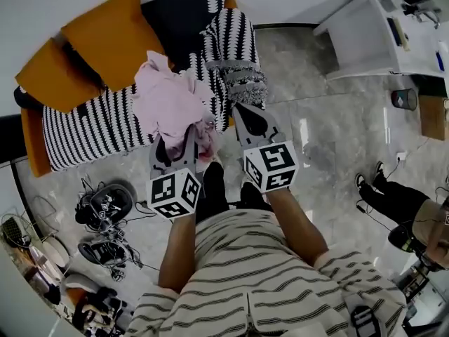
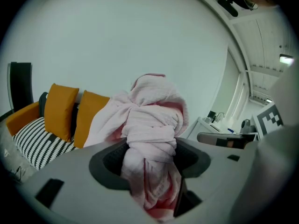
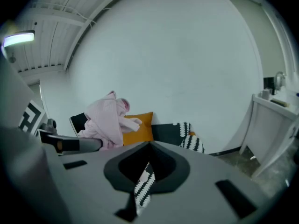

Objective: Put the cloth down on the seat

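Observation:
A bunched pink cloth [image 1: 170, 104] hangs over the front edge of the sofa seat [image 1: 84, 132], which wears a black-and-white striped cover. My left gripper [image 1: 184, 144] is shut on the cloth's lower, twisted part; in the left gripper view the pink cloth [image 2: 152, 125] fills the space between the jaws of the left gripper [image 2: 149, 160]. My right gripper [image 1: 245, 114] is to the right, beside a striped throw [image 1: 235, 55] that drapes off the sofa. Seen from the right gripper's [image 3: 145, 171] own camera, the jaws stand together with only a thin slit, where striped fabric shows.
Orange cushions [image 1: 112, 37] lean against the sofa back. Shoes and cables [image 1: 105, 206] lie on the marble floor at left. A white desk [image 1: 358, 37] stands at back right with a dark cup [image 1: 403, 99] near it. Another person's legs [image 1: 396, 199] are at right.

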